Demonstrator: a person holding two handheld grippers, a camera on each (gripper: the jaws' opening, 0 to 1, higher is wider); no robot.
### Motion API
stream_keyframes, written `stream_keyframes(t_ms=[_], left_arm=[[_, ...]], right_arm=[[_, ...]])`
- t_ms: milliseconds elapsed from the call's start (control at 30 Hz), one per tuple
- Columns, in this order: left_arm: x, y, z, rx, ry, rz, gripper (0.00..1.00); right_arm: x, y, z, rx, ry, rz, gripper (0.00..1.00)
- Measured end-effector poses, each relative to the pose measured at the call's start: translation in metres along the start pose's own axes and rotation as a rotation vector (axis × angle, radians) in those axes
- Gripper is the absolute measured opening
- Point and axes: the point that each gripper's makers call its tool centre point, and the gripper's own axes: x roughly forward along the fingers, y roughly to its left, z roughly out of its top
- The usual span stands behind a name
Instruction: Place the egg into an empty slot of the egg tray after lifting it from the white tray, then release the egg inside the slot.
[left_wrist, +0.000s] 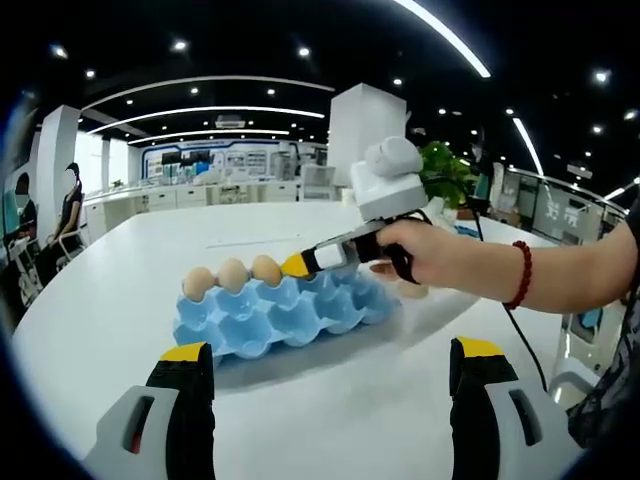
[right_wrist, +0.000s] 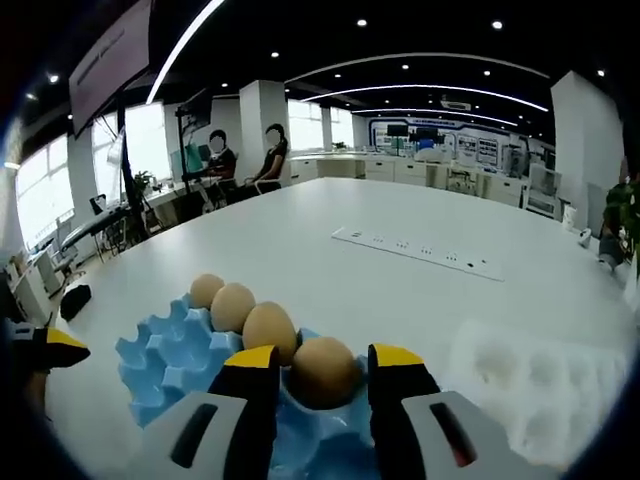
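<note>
Open-plan office space with ceiling spotlights and seated people in the background surrounds a large white round table (left_wrist: 120, 300); on it sits a light blue moulded egg tray (left_wrist: 285, 312), with three pale brown eggs (left_wrist: 233, 274) lined along its far edge in the left gripper view.

In the right gripper view the right gripper (right_wrist: 322, 372), black-jawed with yellow tips, has its jaws closed around a fourth brown egg (right_wrist: 323, 371), which sits low over a slot at the end of that row; whether it already rests in the slot I cannot tell. A white moulded tray (right_wrist: 540, 385) lies just to the right of the egg tray, blurred.

The left gripper (left_wrist: 330, 352) hangs back from the blue tray with its jaws wide apart and nothing between them; a hand (left_wrist: 425, 250) with a red bead bracelet (left_wrist: 520, 275) holds the right gripper over the tray.

By my judgement the egg is light, rigid, smooth and brittle; it is best held across its widest middle with gentle pressure, and the jaws should part slowly once the shell is seated, lest it crack or roll.
</note>
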Motion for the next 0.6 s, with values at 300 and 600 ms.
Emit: stream_keyframes(t_ms=[300,600], left_arm=[[-0.001,0.002,-0.001,-0.006,0.000,0.005,1.00],[-0.002,0.001,0.002,-0.009,-0.009,0.010,1.00]], right_arm=[[-0.002,-0.005,-0.001,0.014,-0.007,-0.002,0.40],[-0.020,-0.014,0.006,-0.030,-0.039,-0.044,0.40]])
